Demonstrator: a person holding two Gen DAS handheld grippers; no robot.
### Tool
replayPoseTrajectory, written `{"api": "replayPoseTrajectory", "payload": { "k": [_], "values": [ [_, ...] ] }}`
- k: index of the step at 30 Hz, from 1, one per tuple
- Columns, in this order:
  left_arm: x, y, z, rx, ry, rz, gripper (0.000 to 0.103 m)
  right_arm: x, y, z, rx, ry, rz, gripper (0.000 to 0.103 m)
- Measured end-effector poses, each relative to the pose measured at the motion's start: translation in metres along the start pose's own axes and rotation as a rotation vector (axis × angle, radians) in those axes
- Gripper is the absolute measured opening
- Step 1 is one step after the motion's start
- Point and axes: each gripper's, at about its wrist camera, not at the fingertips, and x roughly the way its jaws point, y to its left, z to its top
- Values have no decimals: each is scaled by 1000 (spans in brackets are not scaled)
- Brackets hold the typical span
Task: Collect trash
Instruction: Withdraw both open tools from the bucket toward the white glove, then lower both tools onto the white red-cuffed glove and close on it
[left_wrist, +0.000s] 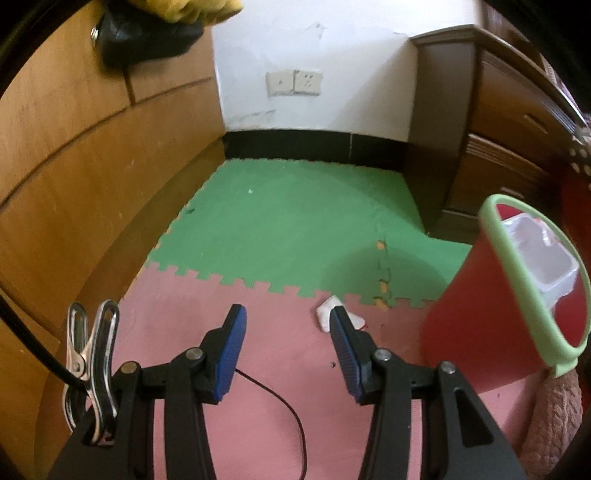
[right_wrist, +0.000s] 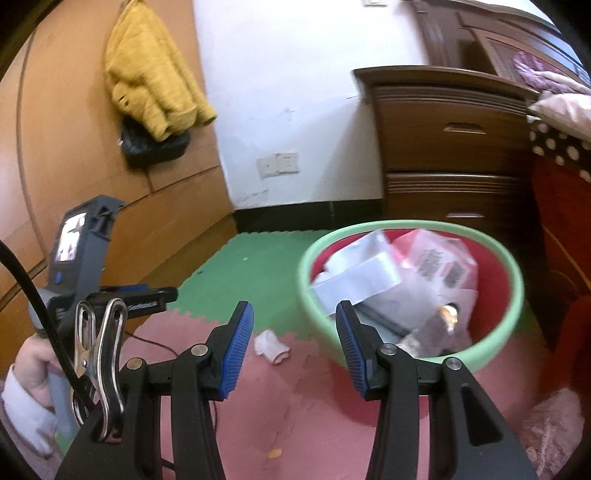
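**Both grippers empty over the foam mat, paper scrap on the floor by the bin**

The left gripper (left_wrist: 288, 321) tilts steeply down toward the pink foam mat (left_wrist: 184, 302), its blue-padded fingers (left_wrist: 232, 350) standing apart with nothing between them. From its own camera, the crumpled white paper scrap (left_wrist: 325, 312) lies on the pink mat just behind the right-hand fingertip, close to the seam with the green mat (left_wrist: 295, 229). The red bin (left_wrist: 476, 321) with a light green rim sits near the scrap, to its right.

The right gripper (right_wrist: 294, 314) points forward and less steeply down, jaws likewise parted and empty. In its view the paper scrap (right_wrist: 271, 345) rests on the floor between the two fingers' lines, just left of the bin (right_wrist: 509, 280), which holds plastic wrappers and clear packaging (right_wrist: 406, 273).

At the left edge of that view, the person's left hand (right_wrist: 37, 365), in a white sleeve, grips the handle of the other gripper, which is held low beside a brown wooden panel (right_wrist: 74, 147).
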Motion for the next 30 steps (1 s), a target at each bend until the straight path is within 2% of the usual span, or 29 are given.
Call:
{"api": "replayPoseTrajectory", "payload": {
  "k": [5,13,24,30],
  "values": [
    [26,17,-9,-10,48,-7,49,15,27,-8,-53,43,35,48],
    [56,29,-10,-59,71,-56,49,57,60,-39,-110,142,64,48],
    [121,19,-2,-135,134,-131,49,127,64,-81,-103,237,61,48],
    [163,11,1,-123,189,-149,49,167,60,-102,-86,259,60,48]
  ]
}}
